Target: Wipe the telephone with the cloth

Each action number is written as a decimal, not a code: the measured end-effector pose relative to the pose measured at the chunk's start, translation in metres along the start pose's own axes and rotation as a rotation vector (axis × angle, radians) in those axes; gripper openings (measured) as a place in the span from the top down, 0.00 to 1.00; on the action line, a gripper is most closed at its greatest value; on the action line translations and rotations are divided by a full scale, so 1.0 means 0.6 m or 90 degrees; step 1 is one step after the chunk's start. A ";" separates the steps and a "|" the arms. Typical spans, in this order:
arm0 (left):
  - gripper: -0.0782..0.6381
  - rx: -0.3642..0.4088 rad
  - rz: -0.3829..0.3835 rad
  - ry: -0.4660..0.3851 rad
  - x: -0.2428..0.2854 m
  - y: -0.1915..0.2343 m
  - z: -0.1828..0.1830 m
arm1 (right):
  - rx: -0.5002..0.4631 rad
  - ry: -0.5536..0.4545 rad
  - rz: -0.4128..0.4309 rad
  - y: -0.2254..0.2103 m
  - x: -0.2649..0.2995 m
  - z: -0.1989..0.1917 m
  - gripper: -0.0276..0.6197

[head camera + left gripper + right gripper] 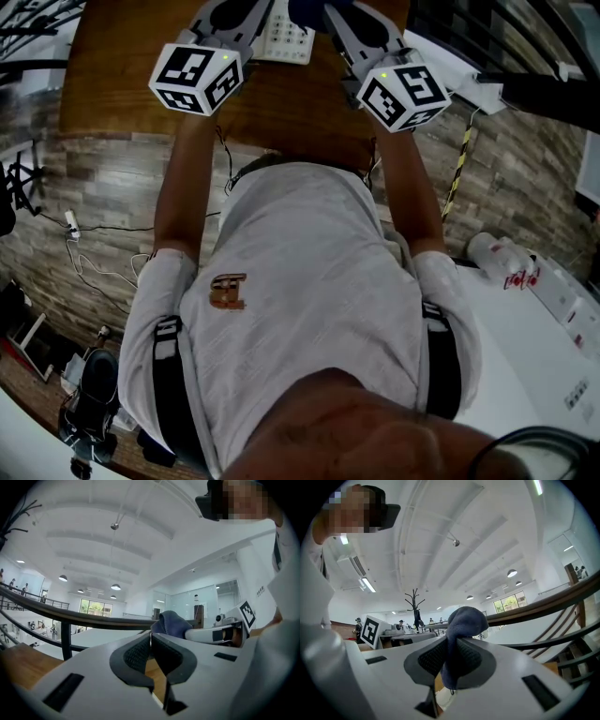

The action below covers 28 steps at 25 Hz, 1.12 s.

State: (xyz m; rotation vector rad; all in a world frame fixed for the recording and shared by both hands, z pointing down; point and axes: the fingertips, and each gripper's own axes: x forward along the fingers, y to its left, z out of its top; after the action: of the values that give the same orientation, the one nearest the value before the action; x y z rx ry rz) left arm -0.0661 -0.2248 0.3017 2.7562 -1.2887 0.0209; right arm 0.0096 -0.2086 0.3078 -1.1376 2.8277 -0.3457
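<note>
Wooden table (112, 80), white telephone (286, 39) lying on it

the person wore a white short-sleeved t-shirt (309, 272) with a small orange-brown logo (228, 291) on the chest, its design too small to make out. black straps (169, 394) ran down both sides. the left gripper (150, 639) and right gripper (450, 641) had pale grey shells with dark, cross-hatched pads (136, 656). each carried a white cube (197, 77) printed with black square markers and a tiny green light (225, 58).
</note>
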 end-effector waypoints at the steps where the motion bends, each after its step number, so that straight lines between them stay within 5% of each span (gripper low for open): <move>1: 0.85 -0.003 -0.003 -0.013 -0.003 -0.008 0.008 | -0.006 -0.007 0.005 0.006 -0.004 0.007 0.86; 10: 0.86 0.048 -0.003 -0.088 -0.028 -0.066 0.052 | -0.054 -0.056 0.051 0.040 -0.046 0.042 0.86; 28: 0.87 0.041 0.036 -0.112 -0.087 -0.063 0.064 | -0.096 -0.055 0.107 0.093 -0.051 0.038 0.86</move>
State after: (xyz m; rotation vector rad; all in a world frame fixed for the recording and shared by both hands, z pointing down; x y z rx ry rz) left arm -0.0720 -0.1646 0.2573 2.8293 -1.4318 -0.1818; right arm -0.0023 -0.1525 0.2721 -0.9039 2.8860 -0.0703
